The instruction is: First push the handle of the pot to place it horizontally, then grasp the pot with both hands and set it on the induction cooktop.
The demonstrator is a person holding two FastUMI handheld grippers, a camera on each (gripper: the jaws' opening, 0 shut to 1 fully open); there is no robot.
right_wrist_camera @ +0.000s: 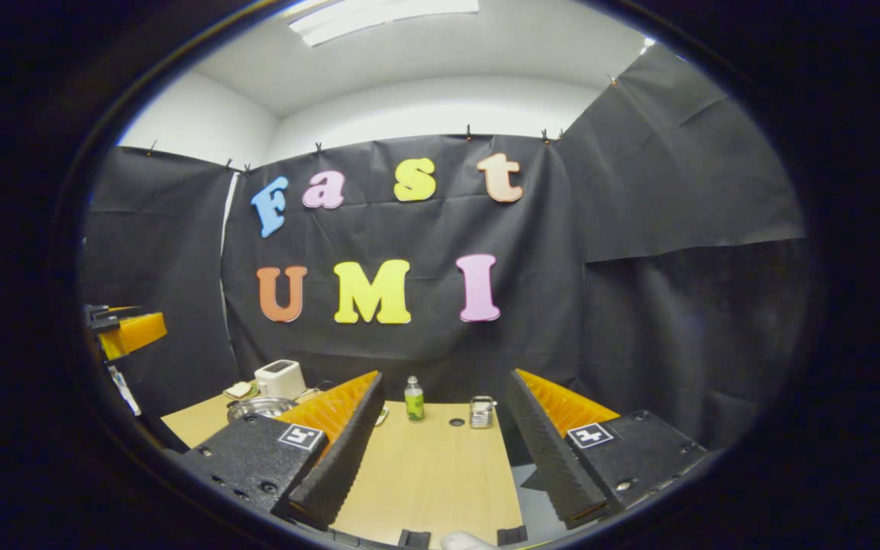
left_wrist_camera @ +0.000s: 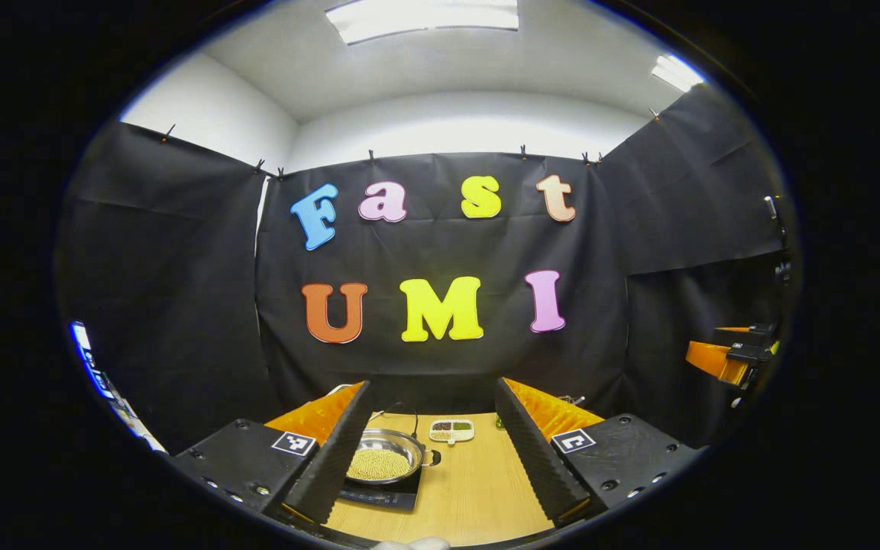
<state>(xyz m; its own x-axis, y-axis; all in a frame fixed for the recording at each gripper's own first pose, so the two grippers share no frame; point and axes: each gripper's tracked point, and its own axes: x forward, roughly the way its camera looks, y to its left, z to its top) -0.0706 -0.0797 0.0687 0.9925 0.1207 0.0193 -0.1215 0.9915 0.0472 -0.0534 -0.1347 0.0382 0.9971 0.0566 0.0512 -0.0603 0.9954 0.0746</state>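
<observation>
A shallow steel pot (left_wrist_camera: 383,458) holding pale round beans sits on the black induction cooktop (left_wrist_camera: 380,497) on the wooden table, with a short handle (left_wrist_camera: 432,457) sticking out to its right. My left gripper (left_wrist_camera: 434,386) hangs open above and in front of it, nothing between its fingers; its left finger covers the pot's left edge. My right gripper (right_wrist_camera: 446,378) is also open and empty, aimed at the table's right part. In the right gripper view the pot's rim (right_wrist_camera: 260,407) peeks out at the left. Each gripper shows far off in the other's view: the right one (left_wrist_camera: 730,355), the left one (right_wrist_camera: 131,330).
A small white divided dish (left_wrist_camera: 451,430) lies behind the pot. A white toaster (right_wrist_camera: 279,378) stands at the back left. A green bottle (right_wrist_camera: 414,399) and a small metal jar (right_wrist_camera: 480,412) stand near the back wall. Bare wooden tabletop (right_wrist_camera: 432,473) lies under the right gripper.
</observation>
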